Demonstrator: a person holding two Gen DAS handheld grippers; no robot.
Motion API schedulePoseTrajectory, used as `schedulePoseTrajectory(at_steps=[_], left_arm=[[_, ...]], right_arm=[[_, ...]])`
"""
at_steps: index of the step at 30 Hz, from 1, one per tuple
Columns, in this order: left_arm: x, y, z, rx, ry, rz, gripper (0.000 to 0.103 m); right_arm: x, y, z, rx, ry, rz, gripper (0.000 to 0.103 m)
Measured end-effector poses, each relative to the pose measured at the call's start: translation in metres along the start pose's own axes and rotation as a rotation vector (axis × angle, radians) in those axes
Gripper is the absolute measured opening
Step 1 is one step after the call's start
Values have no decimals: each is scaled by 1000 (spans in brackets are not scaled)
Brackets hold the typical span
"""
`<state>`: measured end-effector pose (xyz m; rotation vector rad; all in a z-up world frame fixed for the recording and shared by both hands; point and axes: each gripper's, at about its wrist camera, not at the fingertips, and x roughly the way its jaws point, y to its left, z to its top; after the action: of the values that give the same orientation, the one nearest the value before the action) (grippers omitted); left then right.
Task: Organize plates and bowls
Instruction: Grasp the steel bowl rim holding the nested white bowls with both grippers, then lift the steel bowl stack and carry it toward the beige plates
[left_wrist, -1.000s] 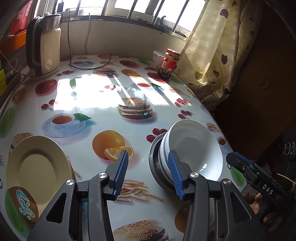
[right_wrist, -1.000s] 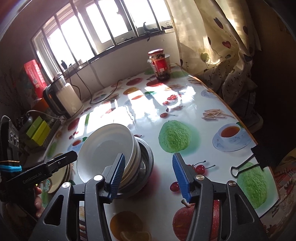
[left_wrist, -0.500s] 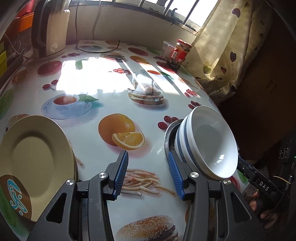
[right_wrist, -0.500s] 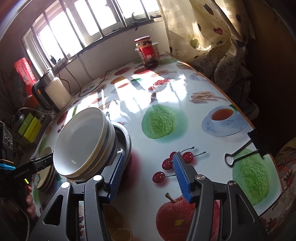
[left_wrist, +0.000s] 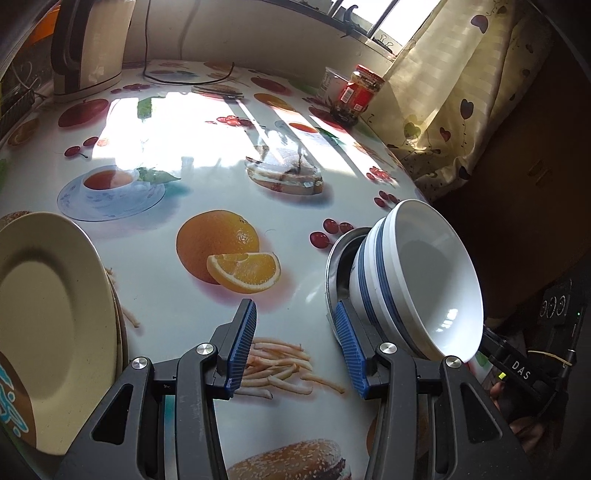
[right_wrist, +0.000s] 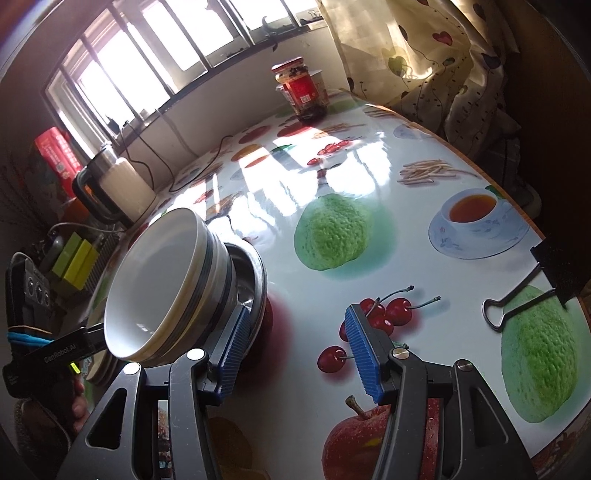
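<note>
A stack of white bowls (left_wrist: 417, 280) with blue bands sits in a shallow metal bowl (left_wrist: 334, 266) near the table's right edge. My left gripper (left_wrist: 293, 321) is open just left of it, with only tablecloth between the blue pads. Its right finger stands against the metal rim. In the right wrist view the same bowls (right_wrist: 159, 280) and metal bowl (right_wrist: 256, 273) lie at the left. My right gripper (right_wrist: 297, 321) is open and empty, its left finger beside the rim. Cream plates (left_wrist: 48, 314) are stacked at the far left.
The fruit-print table (left_wrist: 184, 177) holds a kettle (left_wrist: 88, 44) with its cord at the back left. A red-lidded jar (left_wrist: 356, 92) is by the curtain. A black binder clip (right_wrist: 524, 302) lies near the right edge.
Both grippers have sunk toward the table and now flank the bowl stack low on either side. The jaws keep the same width. The bowls and plates have not moved.
</note>
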<state>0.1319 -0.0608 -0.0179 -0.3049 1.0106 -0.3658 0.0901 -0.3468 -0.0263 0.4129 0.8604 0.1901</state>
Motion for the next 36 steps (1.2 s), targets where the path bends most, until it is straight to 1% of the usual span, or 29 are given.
schedulePoseTrajectory(at_steps=[4,8,9,11,13,17,20,26,28,29,31,35,36], left_arm=[[4,0,0,-7,9,-30,46],[6,1,1,-9,13,-43,46],[6,2,1,-11,14,-48,46],[7,2,1,-12,14,-56,45],[7,3,1,-12,13,-66,43],[8,3,2,-17,16,-99,36],[9,6,2,-30,19,-116,35],[12,15,2,-84,40,-183,35],[14,19,2,-111,50,-211,35],[15,21,2,-121,52,-220,35],[15,22,1,-122,52,-227,35],[14,19,1,-114,48,-248,23],[14,18,1,-111,47,-250,23]], right_arm=[[3,0,2,-4,4,17,54],[7,0,4,-7,15,47,47],[9,-1,5,-3,17,59,44],[11,-4,5,20,22,89,40],[12,-6,5,44,29,122,36],[13,-6,5,49,30,162,27],[14,-6,6,55,34,181,24],[17,-17,5,132,53,254,24],[18,-21,4,161,62,284,21],[19,-23,4,181,67,307,18],[21,-27,4,222,77,348,15],[23,-31,2,259,82,386,11],[23,-31,2,269,82,396,11]])
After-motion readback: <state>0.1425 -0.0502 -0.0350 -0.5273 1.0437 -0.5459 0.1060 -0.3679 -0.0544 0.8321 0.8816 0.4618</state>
